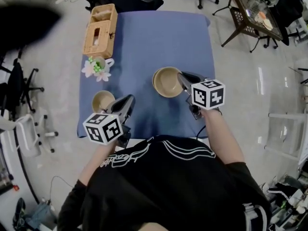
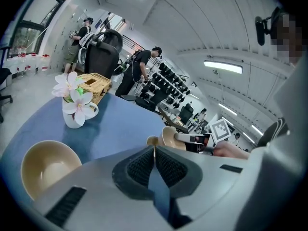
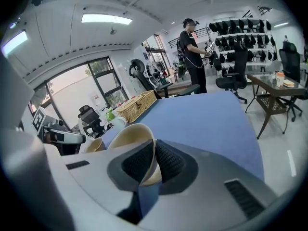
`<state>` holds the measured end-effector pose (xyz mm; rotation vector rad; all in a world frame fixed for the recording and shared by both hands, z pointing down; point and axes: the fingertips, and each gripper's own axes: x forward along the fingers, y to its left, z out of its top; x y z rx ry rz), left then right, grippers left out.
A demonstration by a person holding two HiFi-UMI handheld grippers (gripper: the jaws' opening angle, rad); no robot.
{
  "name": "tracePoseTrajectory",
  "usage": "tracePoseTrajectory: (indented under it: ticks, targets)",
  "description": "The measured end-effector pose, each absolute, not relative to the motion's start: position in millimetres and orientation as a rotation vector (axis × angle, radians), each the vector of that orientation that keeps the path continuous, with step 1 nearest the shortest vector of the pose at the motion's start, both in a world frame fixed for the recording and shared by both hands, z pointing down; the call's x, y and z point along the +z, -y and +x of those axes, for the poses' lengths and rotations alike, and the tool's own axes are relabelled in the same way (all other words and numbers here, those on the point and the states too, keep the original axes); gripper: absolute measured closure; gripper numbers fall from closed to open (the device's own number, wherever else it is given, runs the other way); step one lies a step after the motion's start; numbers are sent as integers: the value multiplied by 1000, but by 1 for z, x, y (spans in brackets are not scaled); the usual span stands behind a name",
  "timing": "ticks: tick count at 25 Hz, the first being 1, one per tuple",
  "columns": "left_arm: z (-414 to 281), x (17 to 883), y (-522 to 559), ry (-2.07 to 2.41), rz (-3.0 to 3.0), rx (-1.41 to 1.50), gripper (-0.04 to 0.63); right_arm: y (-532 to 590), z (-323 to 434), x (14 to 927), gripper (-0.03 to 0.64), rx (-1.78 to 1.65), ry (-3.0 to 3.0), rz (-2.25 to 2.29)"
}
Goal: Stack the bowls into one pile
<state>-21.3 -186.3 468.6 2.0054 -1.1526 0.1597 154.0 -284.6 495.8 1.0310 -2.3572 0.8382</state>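
Right jaws: pinched on the rim of the large bowl point(image 3: 131, 137), one pad inside the wall and one outside.
Right gripper point(image 3: 154, 147): in the head view it reaches the bowl's rim from 4 o'clock point(image 1: 182, 76).
Large bowl point(image 1: 166, 82): tan, mouth up, near the middle of the blue cloth point(image 1: 159, 37); whether it rests on the cloth or hangs just clear, cannot tell.
Left jaws: pressed together, nothing between them.
Left gripper point(image 2: 154, 150): over the near left part of the cloth in the head view point(image 1: 129, 100), just beside the small bowl, at its 3 o'clock.
Small bowl point(image 1: 102, 100): tan, upright on the cloth, at 8 o'clock from the large bowl and well apart from it; in the left gripper view it sits at 8 o'clock of the jaws point(image 2: 47, 168).
Flower cup point(image 1: 98, 66): white with pale blossoms, at 12 o'clock from the small bowl.
Wicker basket point(image 1: 100, 31): at 12 o'clock from the cup, on the cloth's far left edge.
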Motion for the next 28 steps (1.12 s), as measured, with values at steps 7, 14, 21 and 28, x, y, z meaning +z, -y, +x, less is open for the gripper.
tracePoseTrajectory:
  ticks: [7, 14, 21, 28]
  targets:
    - [-26, 473, 187, 1190, 1973, 151, 566, 291, 143, 517, 571, 850, 2335, 967]
    - [-26, 481, 187, 1206, 1946, 150, 566, 298, 144, 535, 571, 878, 2297, 961]
    - [-24, 484, 186, 1217, 1938, 153, 566, 301, 145, 545, 569, 872, 2280, 964]
    - [-21, 486, 190, 1221, 1941, 146, 565, 299, 142, 542, 557, 800, 2308, 914]
